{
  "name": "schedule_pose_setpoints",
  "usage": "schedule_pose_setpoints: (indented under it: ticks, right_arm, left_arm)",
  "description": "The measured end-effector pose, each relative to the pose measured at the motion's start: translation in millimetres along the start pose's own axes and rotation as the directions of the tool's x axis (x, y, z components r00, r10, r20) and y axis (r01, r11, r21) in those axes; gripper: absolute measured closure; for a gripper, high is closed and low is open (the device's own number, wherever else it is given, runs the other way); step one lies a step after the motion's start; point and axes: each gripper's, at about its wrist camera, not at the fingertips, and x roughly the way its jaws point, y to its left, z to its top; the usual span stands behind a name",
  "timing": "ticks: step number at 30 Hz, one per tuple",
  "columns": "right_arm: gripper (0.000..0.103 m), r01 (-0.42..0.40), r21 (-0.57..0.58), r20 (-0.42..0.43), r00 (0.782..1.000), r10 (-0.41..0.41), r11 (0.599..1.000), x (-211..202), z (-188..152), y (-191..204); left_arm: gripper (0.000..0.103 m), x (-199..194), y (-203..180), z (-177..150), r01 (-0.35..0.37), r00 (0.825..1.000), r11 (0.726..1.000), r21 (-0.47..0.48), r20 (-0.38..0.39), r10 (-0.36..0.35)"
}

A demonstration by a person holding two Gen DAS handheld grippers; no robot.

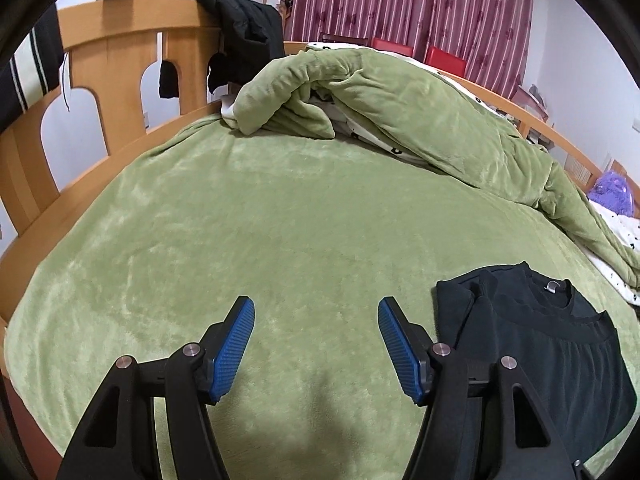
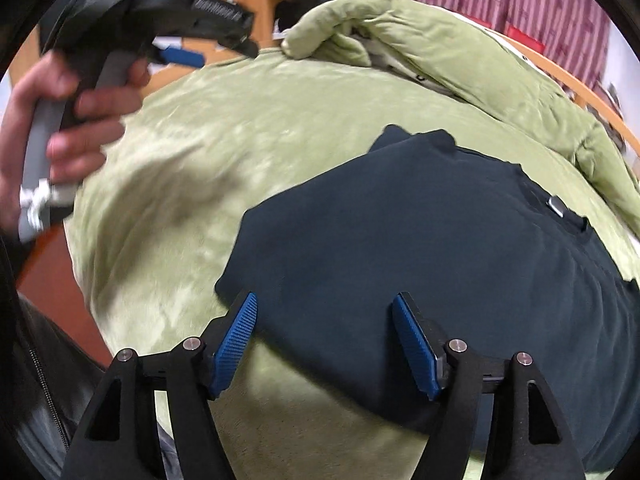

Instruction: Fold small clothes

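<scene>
Overhead, two wrist cameras look down at a bed (image 1: 280,240) covered by a green plush blanket. A dark shirt (image 2: 420,248) lies flat on the blanket, partly folded, its round neckline and small grey label toward the far side. In the left view the shirt (image 1: 540,352) sits at the lower right, just beside the right-hand finger.

Left tongs (image 1: 316,344) are held wide apart over bare blanket, with nothing between the blue pads. From the right view, a hand (image 2: 60,120) grips the left tool's handle at the upper left; that part is blurred.

Right tongs (image 2: 324,340) also stand wide apart, over the near edge of the shirt. The shirt's edge shows between the pads, but they do not press on it.

At the far side, a rumpled green quilt (image 1: 380,100) is heaped along the bed. A wooden headboard (image 1: 120,60) with a black garment (image 1: 240,32) draped over it stands to the left, and red patterned curtains (image 1: 400,0) hang behind.
</scene>
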Motion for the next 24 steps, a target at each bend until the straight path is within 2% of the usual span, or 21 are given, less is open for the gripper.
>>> schedule_pose_setpoints:
  ticks: [4,7,9,11,14,16,17,18,19,20,24]
  right_arm:
    - [0.029,0.045,-0.062,0.0,0.999,-0.045,0.997,9.3,-2.6,16.6]
    - [0.028,0.113,-0.124,0.02,0.994,-0.112,0.986,17.0,-3.4,30.9]
    - [0.028,0.2,-0.183,0.026,0.98,-0.199,0.962,28.3,-4.4,42.2]
    - [0.028,0.282,-0.232,0.069,0.959,-0.274,0.931,36.4,-5.6,52.5]
    - [0.029,0.345,-0.238,0.108,0.938,-0.329,0.908,43.5,-1.0,56.3]
    - [0.041,0.342,-0.233,0.102,0.94,-0.327,0.91,47.8,3.8,54.8]
    - [0.059,0.354,-0.238,0.1,0.935,-0.34,0.904,49.8,5.9,55.2]
    - [0.07,0.388,-0.246,0.107,0.922,-0.373,0.888,51.6,6.8,57.2]
    - [0.072,0.408,-0.246,0.111,0.913,-0.392,0.879,51.2,7.7,57.9]
    - [0.075,0.402,-0.226,0.113,0.916,-0.386,0.887,47.6,8.9,56.3]
    - [0.08,0.314,-0.081,0.155,0.941,-0.3,0.946,13.3,21.0,32.5]
  left_arm:
    - [0.041,1.2,7.5,-1.2,0.023,1.0,0.999,-0.03,-0.011,-0.023]
    - [0.041,0.2,11.4,-0.4,0.035,0.999,0.998,-0.048,-0.01,-0.036]
    - [0.041,-0.5,13.3,0.3,0.038,0.999,0.998,-0.055,-0.007,-0.039]
    - [0.041,-0.5,15.4,1.0,0.041,0.999,0.997,-0.066,-0.006,-0.042]
    - [0.041,-0.1,19.8,3.3,0.042,0.999,0.995,-0.088,-0.003,-0.043]
    - [0.041,0.2,23.2,3.4,0.041,0.999,0.994,-0.106,-0.002,-0.041]
    - [0.041,0.9,24.2,3.3,0.039,0.999,0.993,-0.113,-0.004,-0.039]
    - [0.041,1.8,24.8,3.3,0.037,0.999,0.992,-0.12,-0.006,-0.038]
    - [0.041,2.8,24.7,3.3,0.036,0.999,0.992,-0.125,-0.009,-0.037]
    - [0.041,4.3,24.0,3.3,0.033,0.999,0.991,-0.127,-0.014,-0.035]
    - [0.041,8.0,16.4,5.1,0.021,0.999,0.992,-0.125,-0.024,-0.024]
